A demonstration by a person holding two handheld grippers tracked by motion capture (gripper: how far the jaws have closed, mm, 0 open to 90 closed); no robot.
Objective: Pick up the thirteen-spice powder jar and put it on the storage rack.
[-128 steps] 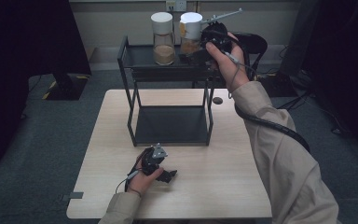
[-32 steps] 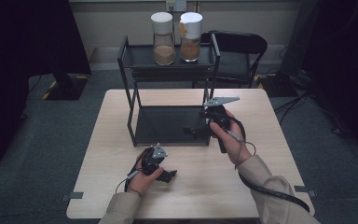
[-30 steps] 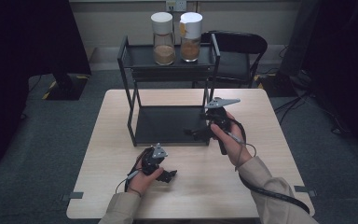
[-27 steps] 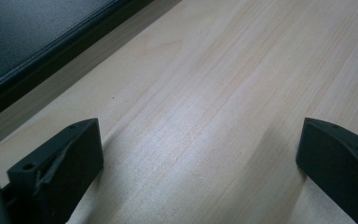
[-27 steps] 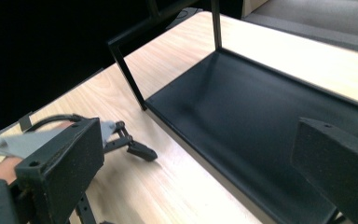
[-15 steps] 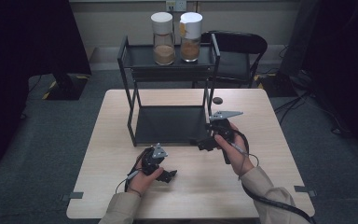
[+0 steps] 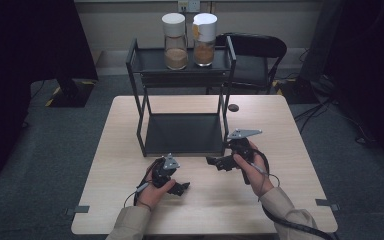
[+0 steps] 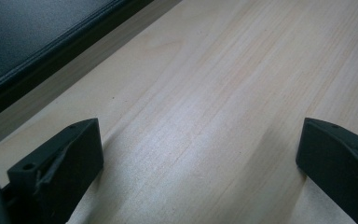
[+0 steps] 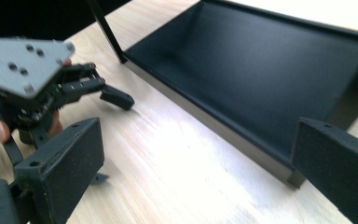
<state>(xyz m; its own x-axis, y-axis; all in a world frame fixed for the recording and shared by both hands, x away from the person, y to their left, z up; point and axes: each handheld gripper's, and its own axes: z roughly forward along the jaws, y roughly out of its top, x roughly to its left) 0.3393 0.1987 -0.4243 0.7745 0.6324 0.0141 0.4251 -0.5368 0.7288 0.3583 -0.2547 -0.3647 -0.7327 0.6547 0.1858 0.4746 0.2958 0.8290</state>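
Right gripper (image 7: pixel 219 162) had come back from the top shelf to the table (image 7: pixel 280 130), jaws spread and empty like the left gripper (image 7: pixel 177 188), leaving both jars (image 7: pixel 174 34) upright on the rack (image 7: pixel 180 62), so placement looked complete.

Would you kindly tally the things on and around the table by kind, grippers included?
Jars: 2, and, both on the rack's top shelf
Rack: 1
Grippers: 2, left and right, both open
Small dark disc on the table: 1
Chair: 1
Total: 7
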